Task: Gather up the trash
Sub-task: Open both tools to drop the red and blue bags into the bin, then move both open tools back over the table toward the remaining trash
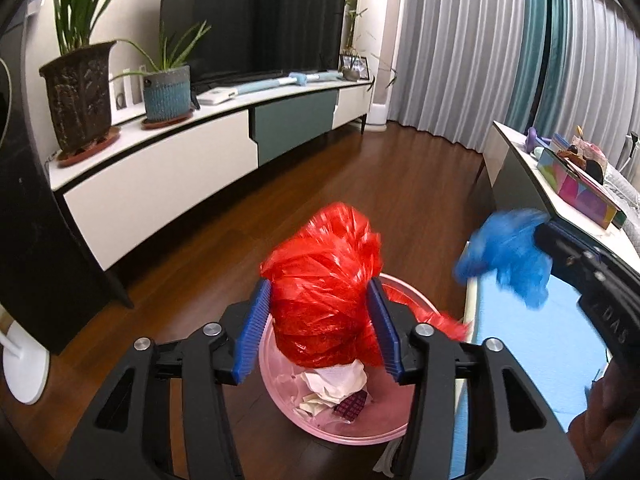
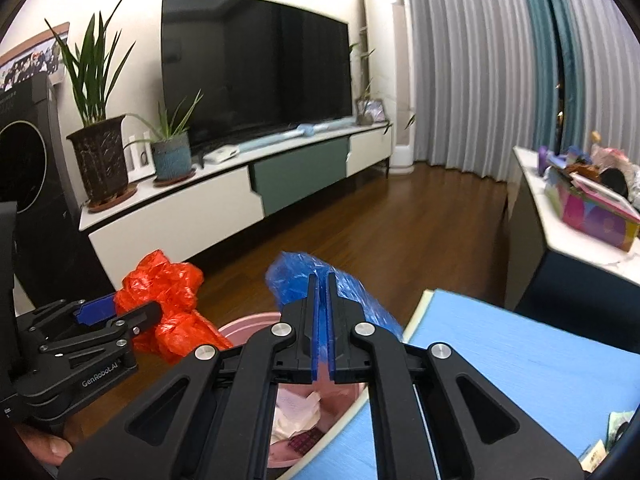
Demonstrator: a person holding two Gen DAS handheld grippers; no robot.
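Observation:
My left gripper (image 1: 319,284) is shut on a crumpled red plastic bag (image 1: 324,240), held upright over a pink bin (image 1: 400,284). Inside the bin lie crumpled white paper (image 1: 336,380) and a dark wrapper. My right gripper (image 2: 322,276) is nearly closed, pinching a blue plastic bag (image 2: 292,276) between its blue pads, above the bin's rim (image 2: 248,322). In the left wrist view the blue bag (image 1: 508,252) hangs at the right, beside the bin. The right wrist view shows the left gripper (image 2: 136,306) with the red bag (image 2: 172,300) at the left.
A blue-topped surface (image 2: 520,360) lies right of the bin. A low TV cabinet (image 1: 160,172) with potted plants stands across the wooden floor (image 1: 360,168). A side table holds a colourful box (image 1: 580,188). A black speaker (image 1: 36,220) stands at the left.

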